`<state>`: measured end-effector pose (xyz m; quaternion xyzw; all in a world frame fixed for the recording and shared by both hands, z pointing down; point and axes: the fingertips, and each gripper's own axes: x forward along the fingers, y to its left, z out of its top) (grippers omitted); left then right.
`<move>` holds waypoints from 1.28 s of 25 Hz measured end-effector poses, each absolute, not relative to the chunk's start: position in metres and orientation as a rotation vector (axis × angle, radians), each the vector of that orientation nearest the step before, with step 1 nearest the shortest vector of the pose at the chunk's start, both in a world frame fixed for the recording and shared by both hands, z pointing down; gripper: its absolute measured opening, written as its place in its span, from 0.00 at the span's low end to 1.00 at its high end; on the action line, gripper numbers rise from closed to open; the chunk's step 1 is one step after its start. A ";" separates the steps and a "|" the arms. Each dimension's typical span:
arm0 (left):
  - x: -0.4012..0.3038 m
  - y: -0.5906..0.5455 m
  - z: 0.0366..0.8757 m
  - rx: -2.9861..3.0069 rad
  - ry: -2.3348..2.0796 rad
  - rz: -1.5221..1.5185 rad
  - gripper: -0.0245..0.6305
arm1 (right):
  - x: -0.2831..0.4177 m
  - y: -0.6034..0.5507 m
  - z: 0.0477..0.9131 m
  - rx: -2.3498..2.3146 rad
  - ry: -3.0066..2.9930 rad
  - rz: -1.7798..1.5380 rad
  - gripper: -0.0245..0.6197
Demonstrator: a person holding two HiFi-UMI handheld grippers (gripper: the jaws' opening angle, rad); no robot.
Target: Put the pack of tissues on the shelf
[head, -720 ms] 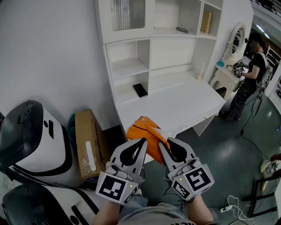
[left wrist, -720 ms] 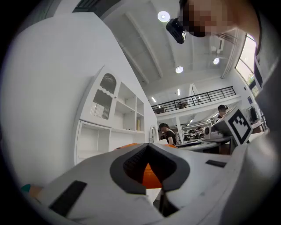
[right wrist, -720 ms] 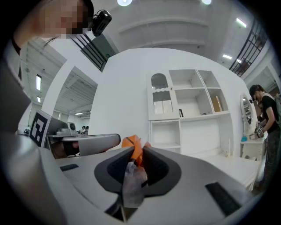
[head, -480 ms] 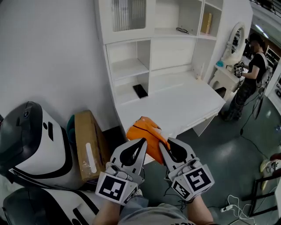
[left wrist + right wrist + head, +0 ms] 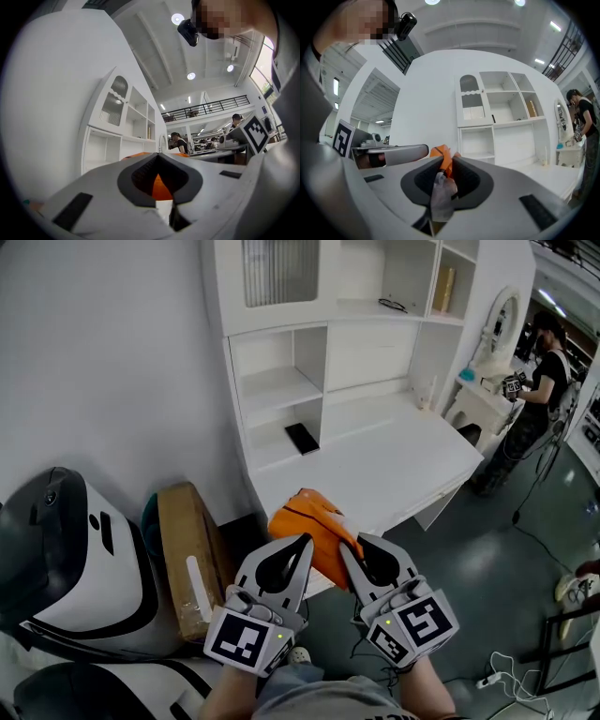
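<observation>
Head view: both grippers sit low in frame, side by side, marker cubes toward the camera. The left gripper (image 5: 302, 542) and right gripper (image 5: 349, 547) point forward and both meet the orange pack of tissues (image 5: 312, 521) at its near end, the left one on its left side and the right one on its right.

Left gripper view: jaws almost together, with orange wrapper filling the narrow gap between them, so it's clamped on the pack.

Right gripper view: jaws a small way apart, pinching a fold of orange wrapper, with a bit of clear film (image 5: 440, 192) bunched just behind it. It's gripping the pack too.

The pack is up in the air, carried by the two grippers, over the near corner of the white desk (image 5: 394, 470). It looks clear of the desktop and well apart from the shelves.

On the floor left of the grippers, a cardboard box (image 5: 187, 554) stands against the wall, with a white-and-black machine (image 5: 75, 559) just beside it.

Beyond the desk is a white shelf unit (image 5: 281, 334) against the wall, with open compartments. The lowest left compartment has a flat black thing (image 5: 301, 437) lying in it; can't tell what it is.

At far right, a person (image 5: 536, 399) in dark clothes stands at a small white table with an oval mirror (image 5: 506, 320). A cable (image 5: 506, 676) lies on the dark floor at bottom right.
</observation>
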<state>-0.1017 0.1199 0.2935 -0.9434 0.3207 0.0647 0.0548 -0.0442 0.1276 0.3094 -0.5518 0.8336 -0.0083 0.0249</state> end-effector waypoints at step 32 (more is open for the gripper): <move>-0.070 0.024 0.293 -2.889 0.978 0.238 0.10 | -0.003 0.035 0.306 -1.742 2.552 -0.050 0.13</move>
